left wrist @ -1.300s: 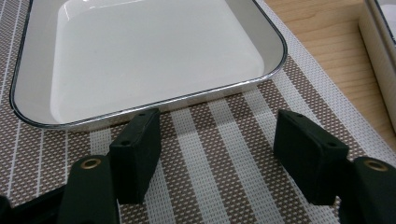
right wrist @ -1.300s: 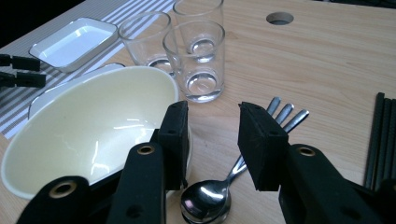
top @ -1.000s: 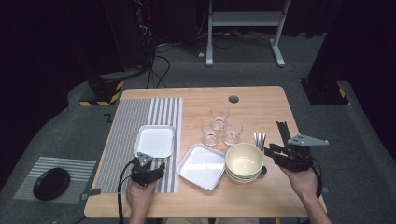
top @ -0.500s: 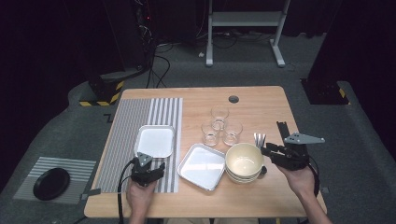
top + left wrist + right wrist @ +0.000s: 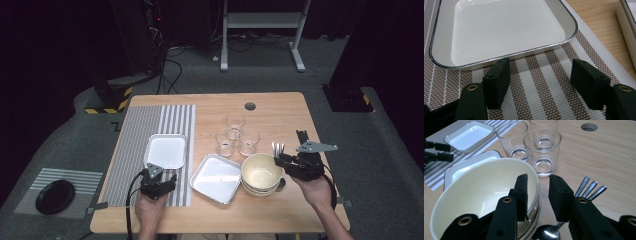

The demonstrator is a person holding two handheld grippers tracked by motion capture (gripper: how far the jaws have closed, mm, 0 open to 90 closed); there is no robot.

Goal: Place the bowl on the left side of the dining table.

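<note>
Tongs at work: my right tongs (image 5: 537, 195) straddle the top bowl's (image 5: 481, 195) rim, closing but not yet pinching; squeeze squarely before lifting. Left tongs (image 5: 540, 77) stay spread.

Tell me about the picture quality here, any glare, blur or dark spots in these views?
High view: the table is evenly lit, the room around it nearly black, detail soft. Left gripper view: sharp on the striped mat, with a pale sheen across the white tray. Right gripper view: bright glints in the cream bowl and glasses; the close black jaws look slightly soft.
</note>
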